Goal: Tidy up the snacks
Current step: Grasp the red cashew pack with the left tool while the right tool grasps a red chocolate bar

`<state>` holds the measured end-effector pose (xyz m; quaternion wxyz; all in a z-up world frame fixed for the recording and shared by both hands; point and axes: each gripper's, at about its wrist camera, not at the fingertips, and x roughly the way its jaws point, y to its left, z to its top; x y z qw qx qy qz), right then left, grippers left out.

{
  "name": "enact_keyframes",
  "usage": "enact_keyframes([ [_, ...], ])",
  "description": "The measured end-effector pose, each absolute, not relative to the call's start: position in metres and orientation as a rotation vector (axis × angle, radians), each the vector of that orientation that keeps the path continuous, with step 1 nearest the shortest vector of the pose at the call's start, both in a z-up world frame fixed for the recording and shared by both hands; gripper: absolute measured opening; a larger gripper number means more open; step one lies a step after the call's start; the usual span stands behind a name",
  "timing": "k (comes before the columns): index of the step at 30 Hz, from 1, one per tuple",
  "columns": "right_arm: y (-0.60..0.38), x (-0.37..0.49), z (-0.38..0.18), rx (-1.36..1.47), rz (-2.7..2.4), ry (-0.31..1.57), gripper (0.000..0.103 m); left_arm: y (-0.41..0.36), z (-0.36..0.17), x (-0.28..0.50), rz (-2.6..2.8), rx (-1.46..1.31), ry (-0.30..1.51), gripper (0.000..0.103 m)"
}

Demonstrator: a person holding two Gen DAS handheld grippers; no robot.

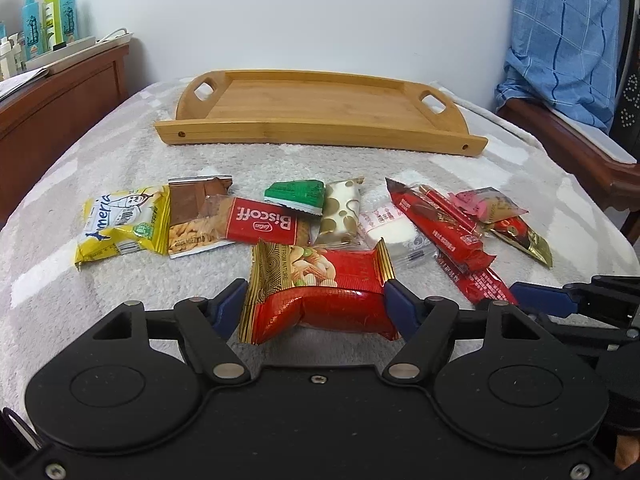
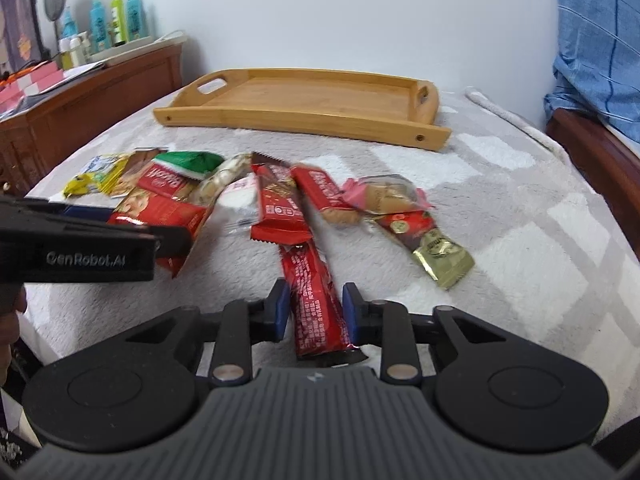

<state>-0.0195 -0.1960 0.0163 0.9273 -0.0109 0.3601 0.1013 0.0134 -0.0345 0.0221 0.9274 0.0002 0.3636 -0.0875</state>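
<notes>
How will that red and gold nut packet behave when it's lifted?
Probably floppy: the red and gold nut packet already buckles between the left hand-held gripper fingers. Its glossy foil looks slippery, so it might slide. It seems light and soft, unlikely to break.

Right wrist view blurred; pink-wrapped snack (image 2: 386,194) label perhaps unreadable

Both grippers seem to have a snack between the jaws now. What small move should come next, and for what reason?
Probably lift both a little, then carry them toward the wooden tray. The left gripper already squeezes the red nut packet, which is buckled between its jaws, and the right gripper closes on the long red bar. The tray holds nothing yet.
</notes>
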Motion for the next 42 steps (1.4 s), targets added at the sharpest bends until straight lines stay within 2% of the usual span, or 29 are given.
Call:
enact_keyframes([
  [6,-0.186,-0.012,0.018,-0.08,0.199,0.714,0.056,-0.031,0.027,0.01,-0.17,0.005,0.74,0.071],
  [7,-0.185,-0.009,0.017,-0.084,0.195,0.728,0.041,-0.031,0.028,0.009,-0.169,0.005,0.738,0.071],
  [8,-0.185,-0.006,0.016,-0.084,0.186,0.745,0.031,-0.03,0.029,0.009,-0.168,0.003,0.736,0.071],
  [19,-0.197,-0.019,0.033,-0.112,0.061,0.7,0.02,-0.027,0.041,0.011,-0.166,-0.006,0.715,0.07],
  [24,-0.196,-0.017,0.029,-0.127,0.049,0.729,0.024,-0.027,0.042,0.011,-0.173,-0.007,0.707,0.07],
  [25,-0.196,-0.017,0.029,-0.117,0.048,0.729,0.031,-0.026,0.042,0.01,-0.173,-0.008,0.708,0.07],
  [26,-0.195,-0.017,0.029,-0.111,0.047,0.724,0.033,-0.026,0.043,0.01,-0.174,-0.009,0.708,0.07],
  [28,-0.194,-0.015,0.029,-0.108,0.063,0.723,0.047,-0.025,0.043,0.009,-0.178,-0.011,0.708,0.07],
  [29,-0.193,-0.012,0.028,-0.118,0.072,0.731,0.051,-0.025,0.043,0.009,-0.177,-0.01,0.71,0.07],
  [33,-0.192,0.001,0.017,-0.144,0.076,0.784,0.055,-0.022,0.044,0.01,-0.178,-0.02,0.709,0.07],
  [34,-0.196,0.003,0.014,-0.119,0.082,0.791,0.053,-0.022,0.044,0.01,-0.178,-0.022,0.708,0.07],
  [35,-0.199,0.003,0.014,-0.088,0.089,0.789,0.035,-0.021,0.045,0.01,-0.179,-0.022,0.708,0.07],
  [36,-0.201,0.003,0.015,-0.07,0.091,0.792,0.031,-0.021,0.045,0.01,-0.179,-0.021,0.71,0.068],
  [37,-0.202,0.0,0.018,-0.063,0.096,0.788,0.021,-0.021,0.045,0.011,-0.183,-0.022,0.712,0.058],
  [42,-0.2,-0.012,0.03,-0.047,0.102,0.757,0.016,-0.021,0.046,0.013,-0.187,-0.026,0.716,0.058],
])
